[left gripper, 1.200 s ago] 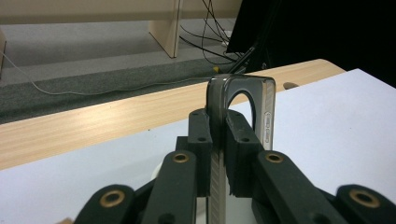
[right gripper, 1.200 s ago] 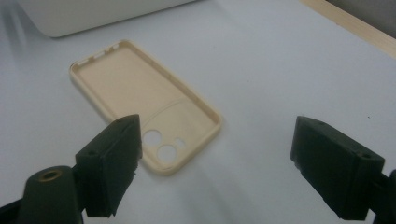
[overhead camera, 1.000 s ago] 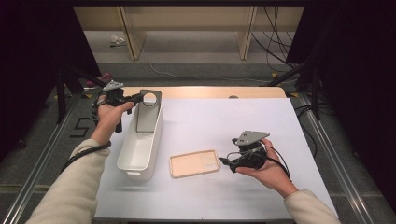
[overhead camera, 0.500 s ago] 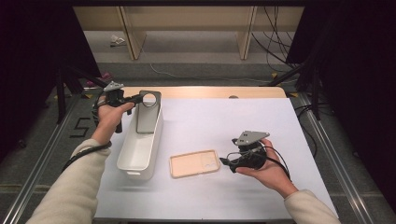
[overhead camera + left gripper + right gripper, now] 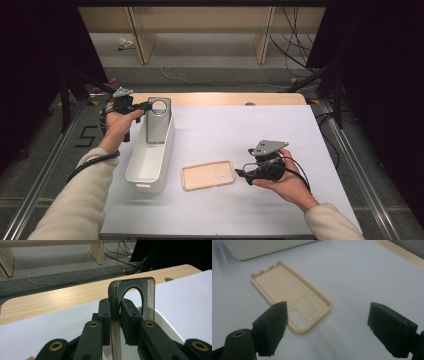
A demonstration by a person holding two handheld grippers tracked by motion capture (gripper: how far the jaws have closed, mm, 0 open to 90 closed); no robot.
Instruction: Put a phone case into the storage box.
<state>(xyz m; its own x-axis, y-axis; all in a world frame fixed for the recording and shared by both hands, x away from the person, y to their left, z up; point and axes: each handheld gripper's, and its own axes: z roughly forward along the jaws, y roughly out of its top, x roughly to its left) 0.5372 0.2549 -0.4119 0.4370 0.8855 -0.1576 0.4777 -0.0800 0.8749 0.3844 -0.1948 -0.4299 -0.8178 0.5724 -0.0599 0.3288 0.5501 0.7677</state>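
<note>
High view, left gripper (image 5: 145, 106): the person's left hand holds it at the far left of the table; its jaws are pressed on the top edge of a grey phone case (image 5: 159, 122), and they have just been opening a little with the case between them.
High view, grey phone case: it stands upright in the far end of a white bin (image 5: 145, 172).
High view, right gripper (image 5: 241, 173): it rests in the right hand, just beside a beige phone case (image 5: 208, 175) that lies flat on the white table (image 5: 240, 135).
Left gripper view, jaws: both black pads touch the thin wall of the grey phone case (image 5: 147, 300), one on each side.
Right gripper view, jaws: they stand wide apart, nothing between the pads.
Right gripper view, beige phone case (image 5: 287, 291): it lies open side up, camera holes toward the gripper; white bin (image 5: 259, 247) behind.
</note>
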